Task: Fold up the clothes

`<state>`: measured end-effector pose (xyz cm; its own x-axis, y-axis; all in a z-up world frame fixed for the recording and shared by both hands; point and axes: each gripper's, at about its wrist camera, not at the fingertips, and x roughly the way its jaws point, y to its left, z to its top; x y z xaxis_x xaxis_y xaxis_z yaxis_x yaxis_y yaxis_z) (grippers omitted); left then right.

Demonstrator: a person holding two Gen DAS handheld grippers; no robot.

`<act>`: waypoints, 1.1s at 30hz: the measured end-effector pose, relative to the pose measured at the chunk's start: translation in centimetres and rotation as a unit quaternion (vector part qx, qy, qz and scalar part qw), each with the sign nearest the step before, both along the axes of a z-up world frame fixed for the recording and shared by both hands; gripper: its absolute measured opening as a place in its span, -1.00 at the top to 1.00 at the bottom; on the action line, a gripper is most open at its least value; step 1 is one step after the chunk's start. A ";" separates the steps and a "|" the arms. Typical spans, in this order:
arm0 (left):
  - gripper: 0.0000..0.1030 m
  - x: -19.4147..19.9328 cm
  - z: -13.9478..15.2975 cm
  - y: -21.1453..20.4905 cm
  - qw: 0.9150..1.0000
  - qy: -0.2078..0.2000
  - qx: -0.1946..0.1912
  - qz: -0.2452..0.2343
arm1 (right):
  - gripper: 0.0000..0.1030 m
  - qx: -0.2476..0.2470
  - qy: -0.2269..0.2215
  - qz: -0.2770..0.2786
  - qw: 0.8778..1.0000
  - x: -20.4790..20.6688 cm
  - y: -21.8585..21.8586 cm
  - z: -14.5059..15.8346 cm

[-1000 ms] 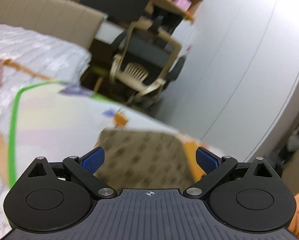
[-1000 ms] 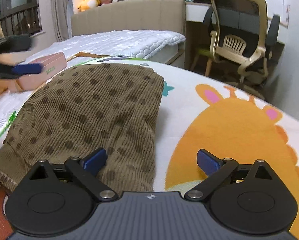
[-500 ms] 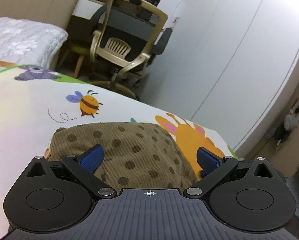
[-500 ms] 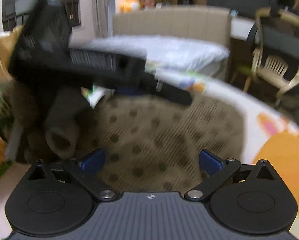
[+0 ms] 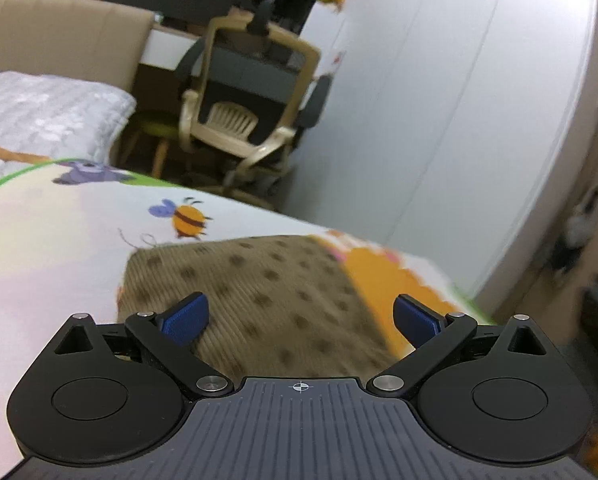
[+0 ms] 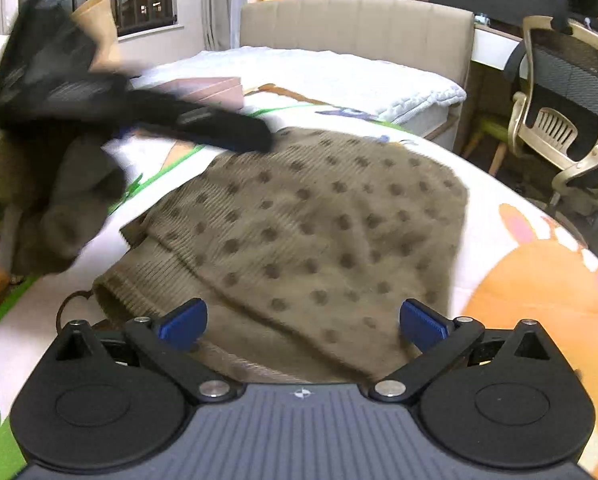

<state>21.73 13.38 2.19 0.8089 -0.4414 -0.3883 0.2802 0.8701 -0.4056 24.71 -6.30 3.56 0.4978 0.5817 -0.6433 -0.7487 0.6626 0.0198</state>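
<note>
A brown ribbed garment with dark dots (image 6: 311,232) lies folded on a cartoon-print mat (image 6: 547,304). It also shows in the left wrist view (image 5: 267,292). My right gripper (image 6: 303,324) is open, low over the garment's near ribbed hem. My left gripper (image 5: 301,320) is open over the garment's left side. In the right wrist view the left gripper (image 6: 203,124) shows as a blurred black shape held by a gloved hand (image 6: 63,200) at the garment's far left edge.
The mat (image 5: 59,232) covers a bed with a white quilt (image 6: 339,76) and beige headboard (image 6: 355,24). A pink box (image 6: 215,88) lies on the bed. An office chair (image 5: 251,108) stands past the bed edge, by a white wardrobe (image 5: 459,100).
The left gripper swung in from the far left to the garment. The right gripper shifted left, from the garment's right edge to over its hem. Both stayed open.
</note>
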 end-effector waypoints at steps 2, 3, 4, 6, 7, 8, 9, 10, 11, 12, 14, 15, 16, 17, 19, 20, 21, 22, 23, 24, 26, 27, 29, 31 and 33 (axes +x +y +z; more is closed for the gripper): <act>-0.97 -1.4 0.1 0.2 1.000 -0.008 -0.003 -0.002 | -0.99 0.012 -0.003 -0.025 1.000 1.7 -0.6 1.0; -0.97 -1.9 0.1 0.3 1.000 -0.011 0.000 -0.001 | -0.99 0.018 -0.005 -0.037 0.999 2.5 -0.9 1.5; -0.97 -2.0 0.1 0.4 1.000 -0.014 0.000 0.000 | -0.99 0.032 -0.009 -0.062 0.998 3.7 -0.8 2.1; -0.97 -1.7 0.3 0.9 1.000 -0.021 -0.012 0.000 | -0.99 0.057 -0.023 -0.108 0.992 6.0 -0.3 3.1; -0.97 -1.2 0.4 1.2 0.999 -0.021 -0.026 0.002 | -0.99 0.063 -0.035 -0.130 0.989 7.1 0.5 3.3; -0.97 -0.6 0.5 1.5 0.999 -0.018 -0.039 0.004 | -0.99 0.053 -0.038 -0.145 0.987 8.3 1.3 2.8; -0.97 0.3 0.4 1.8 0.999 -0.011 -0.047 0.008 | -0.99 0.042 -0.041 -0.159 0.986 9.5 2.1 2.3; -0.97 1.3 0.1 2.0 0.999 0.001 -0.049 0.016 | -0.99 0.030 -0.043 -0.174 0.983 10.6 2.9 1.8; -0.97 2.3 -0.1 2.3 0.998 0.013 -0.051 0.024 | -0.99 0.009 -0.037 -0.181 0.983 11.2 3.5 0.7; -0.97 3.1 -0.5 2.6 0.998 0.025 -0.056 0.031 | -0.99 -0.013 -0.029 -0.188 0.982 11.6 4.0 -0.4; -0.97 4.1 -1.4 3.4 0.996 0.043 -0.071 0.045 | -0.99 -0.037 -0.022 -0.195 0.980 11.6 4.1 -1.8; -0.97 4.1 -1.6 3.8 0.995 0.043 -0.074 0.050 | -0.99 -0.036 -0.022 -0.196 0.980 11.0 3.7 -1.9; -0.97 4.0 -1.8 4.1 0.995 0.045 -0.077 0.054 | -0.99 -0.035 -0.022 -0.196 0.980 10.3 3.3 -2.0; -0.97 3.8 -1.8 4.3 0.994 0.047 -0.079 0.057 | -0.99 -0.034 -0.022 -0.196 0.980 9.7 2.8 -2.1; -0.97 3.1 -1.7 4.4 0.994 0.050 -0.073 0.068 | -0.99 -0.033 -0.022 -0.197 0.980 8.4 2.0 -2.3; -0.97 2.6 -1.7 4.3 0.994 0.051 -0.067 0.076 | -0.99 -0.032 -0.022 -0.197 0.980 7.8 1.6 -2.4; -0.97 1.8 -1.6 4.2 0.993 0.050 -0.059 0.084 | -0.99 -0.031 -0.022 -0.197 0.980 7.2 1.2 -2.5; -0.97 1.1 -1.6 4.0 0.993 0.047 -0.054 0.092 | -0.99 -0.030 -0.022 -0.198 0.980 6.6 0.7 -2.6; -0.97 0.1 -1.6 3.8 0.993 0.043 -0.052 0.102 | -0.99 -0.025 -0.020 -0.198 0.980 5.5 0.6 -2.7; -0.97 -1.2 -1.5 3.5 0.991 0.039 -0.053 0.113 | -0.99 -0.017 -0.017 -0.197 0.980 4.2 0.3 -2.9; -0.97 -3.7 -1.5 2.7 0.988 0.036 -0.061 0.135 | -0.99 -0.009 -0.021 -0.191 0.981 1.5 -0.6 -2.9; -0.98 -5.2 -1.6 2.2 0.987 0.037 -0.064 0.143 | -1.00 -0.005 -0.024 -0.188 0.982 0.2 -1.1 -2.9; -0.98 -8.5 -1.5 0.4 0.986 0.041 -0.050 0.154 | -1.00 0.002 -0.028 -0.182 0.983 -2.4 -2.1 -2.8; -0.99 -11.7 -1.2 -1.6 0.987 0.041 -0.016 0.158 | -1.00 0.010 -0.033 -0.176 0.984 -5.0 -3.1 -2.8; -1.00 -15.3 -0.5 -4.2 0.989 0.032 0.030 0.144 | -1.00 0.017 -0.037 -0.169 0.985 -7.7 -4.0 -2.8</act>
